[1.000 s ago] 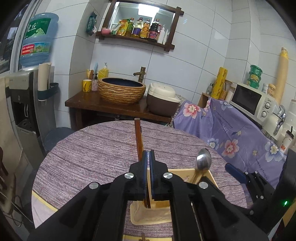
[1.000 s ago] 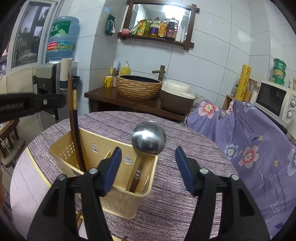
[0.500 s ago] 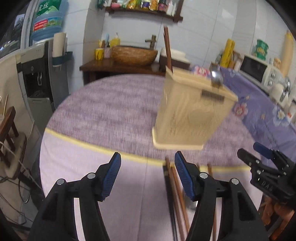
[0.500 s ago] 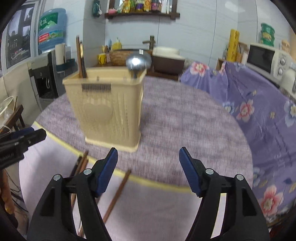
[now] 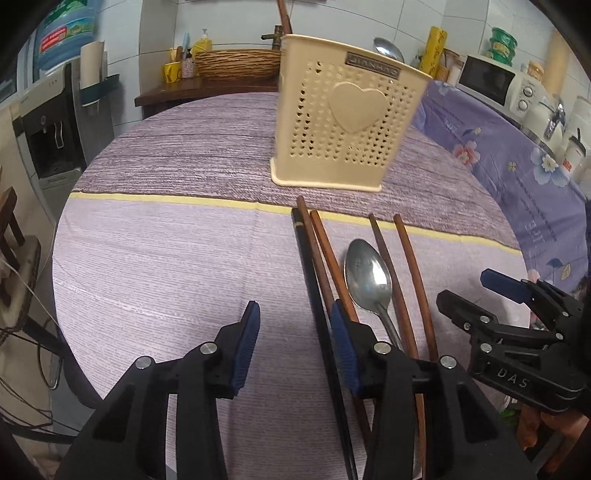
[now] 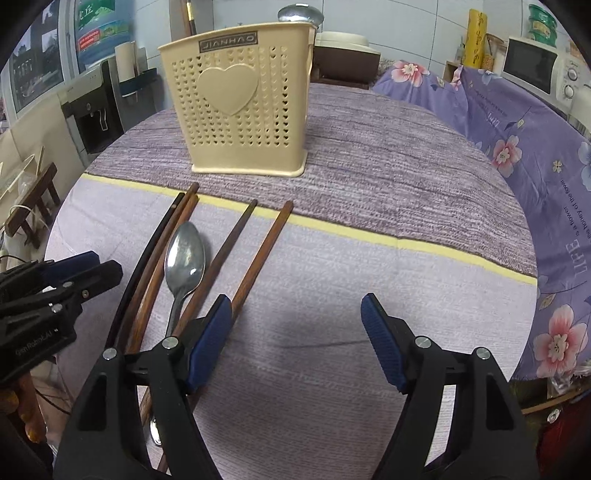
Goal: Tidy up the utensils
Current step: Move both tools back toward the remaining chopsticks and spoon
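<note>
Both grippers have been lowered from above the cream utensil holder (image 5: 343,118) to just over the near part of the round table (image 5: 155,258), so the holder is now seen from the front, upright on the darker purple cloth. One dark chopstick and a metal ladle (image 6: 300,14) are seen standing in it. Five chopsticks (image 5: 325,258) and a metal spoon (image 5: 367,277) are laid on the lighter cloth in front of the holder, roughly side by side, with the spoon between the chopsticks.

The left gripper (image 5: 293,350) is held with its jaws apart after a brief closing movement; nothing is clamped, and the black chopstick (image 5: 314,295) runs between the pads. The right gripper (image 6: 295,339) is spread wide, having just been opening, over bare cloth, with its left pad (image 6: 208,343) just beside the outermost brown chopstick (image 6: 264,251).
</note>
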A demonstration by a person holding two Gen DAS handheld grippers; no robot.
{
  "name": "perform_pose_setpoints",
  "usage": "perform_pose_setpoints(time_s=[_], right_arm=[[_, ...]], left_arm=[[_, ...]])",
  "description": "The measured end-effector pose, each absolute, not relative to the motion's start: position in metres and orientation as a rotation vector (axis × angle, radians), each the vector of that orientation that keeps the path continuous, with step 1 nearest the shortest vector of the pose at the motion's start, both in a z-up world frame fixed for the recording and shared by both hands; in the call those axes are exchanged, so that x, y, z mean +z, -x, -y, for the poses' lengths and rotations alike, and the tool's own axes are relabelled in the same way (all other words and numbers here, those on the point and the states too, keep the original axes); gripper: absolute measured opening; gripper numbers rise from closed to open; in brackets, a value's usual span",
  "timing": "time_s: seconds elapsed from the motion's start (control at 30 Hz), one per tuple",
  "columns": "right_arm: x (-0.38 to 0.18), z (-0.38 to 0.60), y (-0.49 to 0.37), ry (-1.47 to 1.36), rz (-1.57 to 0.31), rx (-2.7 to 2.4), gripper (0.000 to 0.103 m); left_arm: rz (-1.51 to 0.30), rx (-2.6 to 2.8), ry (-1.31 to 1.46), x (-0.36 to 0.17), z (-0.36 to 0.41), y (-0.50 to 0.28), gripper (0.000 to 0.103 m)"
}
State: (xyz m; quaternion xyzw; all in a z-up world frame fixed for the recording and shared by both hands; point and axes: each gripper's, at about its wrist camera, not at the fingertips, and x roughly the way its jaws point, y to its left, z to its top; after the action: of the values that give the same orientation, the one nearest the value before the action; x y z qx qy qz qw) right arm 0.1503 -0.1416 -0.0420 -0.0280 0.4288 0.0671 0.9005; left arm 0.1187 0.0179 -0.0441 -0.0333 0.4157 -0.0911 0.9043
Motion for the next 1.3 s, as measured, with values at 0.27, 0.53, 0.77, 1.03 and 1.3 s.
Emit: perform_pose_setpoints(time_s=[0.27, 0.53, 0.77, 1.03, 1.3], right_arm=[[-0.049, 0.135, -0.150, 0.089, -0.920, 0.126, 0.077], [-0.053, 0.126, -0.153, 0.109, -0.961, 0.134, 0.077], [-0.054, 0.132, -0.154, 0.105, -0.988, 0.156, 0.077], [-0.052, 0.164, -0.165, 0.029, -1.023, 0.161, 0.074], [-0.049, 0.161, -0.190, -0.048, -1.020, 0.149, 0.061]], left_arm=[[-0.895, -0.177, 0.050, -0.052, -0.013, -0.117, 0.039], [-0.907, -0.165, 0.019, -0.053, -0.006, -0.118, 0.037], [-0.910, -0.164, 0.007, -0.053, -0.010, -0.125, 0.035], [-0.929, -0.174, 0.067, -0.052, -0.032, -0.134, 0.033], [-0.943, -0.174, 0.049, -0.050, -0.028, -0.161, 0.033]])
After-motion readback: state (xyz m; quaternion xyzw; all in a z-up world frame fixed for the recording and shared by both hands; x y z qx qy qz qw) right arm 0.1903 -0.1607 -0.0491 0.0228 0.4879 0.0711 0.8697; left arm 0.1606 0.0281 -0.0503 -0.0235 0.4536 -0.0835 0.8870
